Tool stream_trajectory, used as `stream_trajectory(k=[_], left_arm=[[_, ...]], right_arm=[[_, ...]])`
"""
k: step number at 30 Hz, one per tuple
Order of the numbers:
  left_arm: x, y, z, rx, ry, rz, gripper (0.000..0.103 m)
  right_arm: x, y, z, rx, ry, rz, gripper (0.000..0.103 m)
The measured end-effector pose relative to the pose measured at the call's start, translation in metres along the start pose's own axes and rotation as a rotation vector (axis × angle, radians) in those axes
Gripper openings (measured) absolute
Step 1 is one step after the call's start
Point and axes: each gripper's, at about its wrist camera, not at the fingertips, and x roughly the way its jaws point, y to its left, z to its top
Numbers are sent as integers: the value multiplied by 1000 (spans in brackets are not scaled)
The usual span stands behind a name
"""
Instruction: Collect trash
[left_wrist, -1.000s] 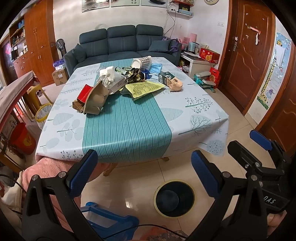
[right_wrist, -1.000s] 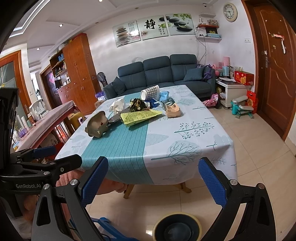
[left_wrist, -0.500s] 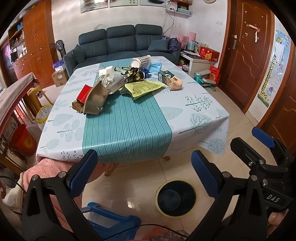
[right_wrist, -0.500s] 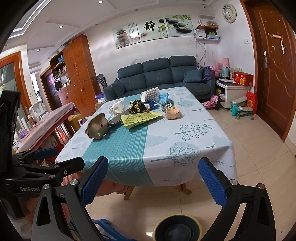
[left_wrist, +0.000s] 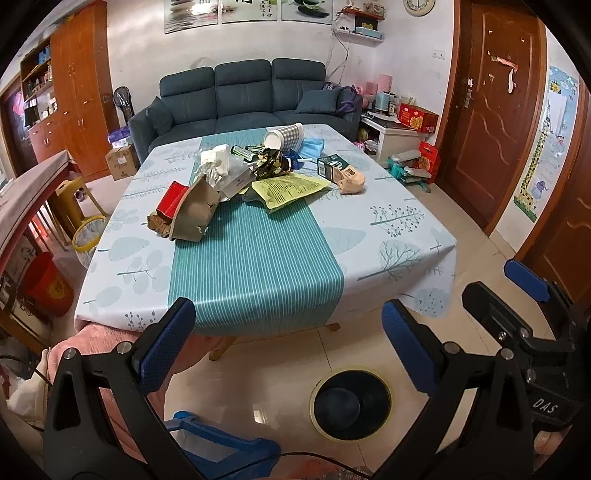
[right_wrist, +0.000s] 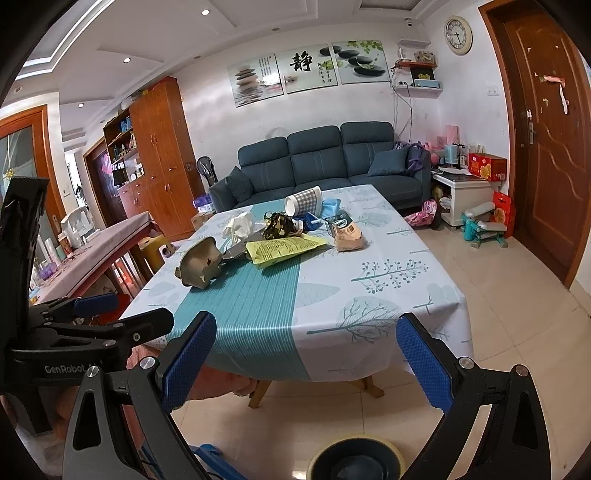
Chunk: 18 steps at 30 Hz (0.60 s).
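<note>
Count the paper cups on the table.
1: a checked paper cup lying on its side at the table's far end, near the sofa. Others could be hidden in the trash pile.

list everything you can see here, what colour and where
table: 1, teal and white cloth, centre
paper cup: 1, checked grey, on its side, far end
yellow wrapper: 1, yellow-green, mid table
brown paper bag: 1, brown, left side of pile
red box: 1, red, behind the bag
white tissue: 1, white, far left of pile
green carton: 1, dark green, right of pile
bin: 1, black with yellow rim, floor near the grippers
sofa: 1, dark blue, back wall
left gripper: blue pads, open, empty
right gripper: blue pads, open, empty
</note>
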Motion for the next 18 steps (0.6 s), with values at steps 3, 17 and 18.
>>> stream_trajectory(k=[3,17,18], left_arm=[[-1,2,3,6,-13,0,100],[4,29,44,39,-50,29,100],[5,34,49,36,-57,37,100]], right_arm=[[0,2,2,5,-11,-13,99],[18,29,28,57,-19,-77,99],[20,33,32,59,-23,-77,99]])
